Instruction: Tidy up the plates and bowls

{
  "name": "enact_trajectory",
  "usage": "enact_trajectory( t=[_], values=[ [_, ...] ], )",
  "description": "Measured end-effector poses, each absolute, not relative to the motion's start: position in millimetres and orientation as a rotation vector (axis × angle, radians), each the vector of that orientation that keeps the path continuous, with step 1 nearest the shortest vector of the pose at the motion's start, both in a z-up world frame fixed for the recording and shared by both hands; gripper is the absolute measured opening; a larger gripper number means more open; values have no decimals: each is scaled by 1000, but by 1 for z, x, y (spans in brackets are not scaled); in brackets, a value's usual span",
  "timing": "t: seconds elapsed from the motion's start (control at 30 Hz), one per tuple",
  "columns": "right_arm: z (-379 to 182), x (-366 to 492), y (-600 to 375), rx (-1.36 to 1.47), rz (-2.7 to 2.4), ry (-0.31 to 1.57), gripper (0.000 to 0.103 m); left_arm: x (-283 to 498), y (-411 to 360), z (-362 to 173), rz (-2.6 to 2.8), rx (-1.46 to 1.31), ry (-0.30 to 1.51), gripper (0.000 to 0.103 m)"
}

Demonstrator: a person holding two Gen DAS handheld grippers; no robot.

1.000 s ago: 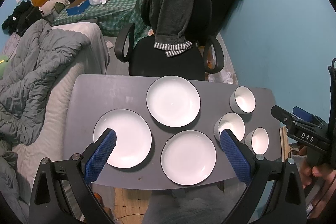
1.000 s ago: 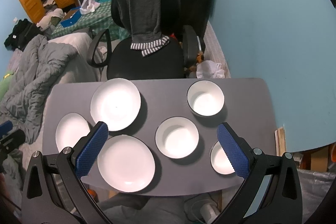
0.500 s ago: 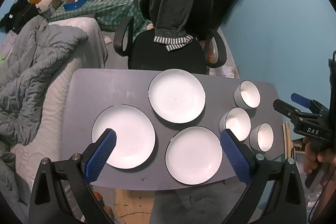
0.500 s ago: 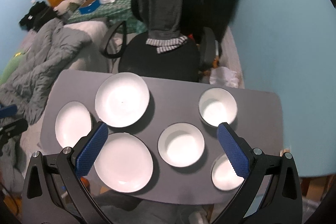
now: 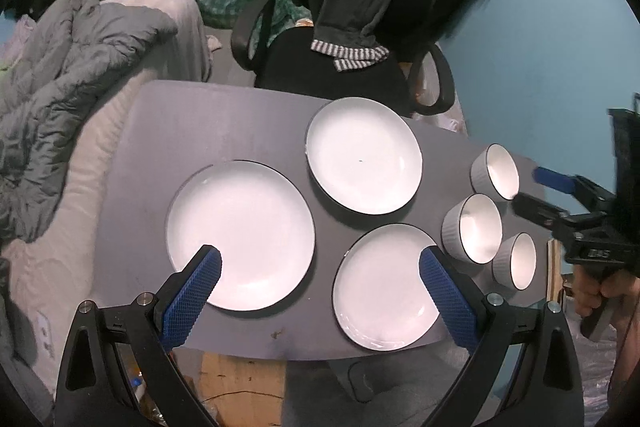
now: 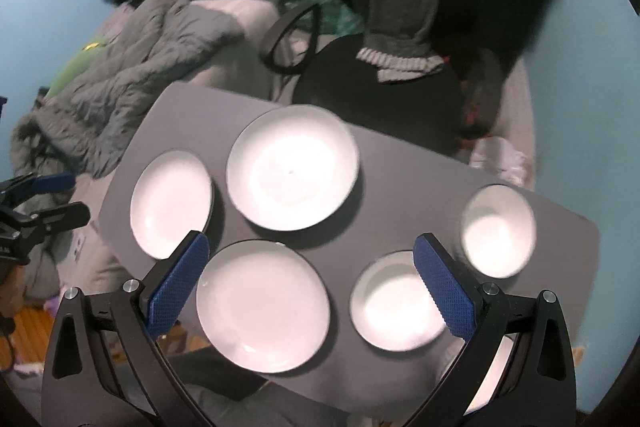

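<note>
Plates: three white plates lie flat and unstacked on the grey table, all bare. The left plate sits under the left gripper, the near plate between its spread, unloaded fingers, the far plate ahead. Three upright bowls, nothing inside, cluster to the right. The right gripper, jaws wide apart and gripping nothing, hovers above the near plate and middle bowl. An office chair stands beyond the table.
</note>
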State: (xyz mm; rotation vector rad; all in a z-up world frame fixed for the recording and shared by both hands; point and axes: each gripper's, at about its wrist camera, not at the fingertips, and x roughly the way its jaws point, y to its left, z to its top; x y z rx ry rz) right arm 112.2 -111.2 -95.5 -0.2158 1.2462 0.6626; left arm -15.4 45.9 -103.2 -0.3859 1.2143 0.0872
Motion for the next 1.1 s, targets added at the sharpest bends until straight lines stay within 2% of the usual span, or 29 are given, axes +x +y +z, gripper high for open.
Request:
enact_trajectory(
  t=[0.4,0.63,1.0,1.1],
  values=[
    [-181,108,-80,-288,756,1396,98,-21,22,-165,47,-346,1301,101],
    [-210,101,-76,-325,758,1453,98,-26,9,-192,40,-337,1345,101],
    [-238,99,-75,-367,783,1489,87,-25,-9,-224,26,-357,1392,101],
    [-244,100,-73,-398,793,1503,80,-24,-12,-230,26,-362,1401,101]
  ],
)
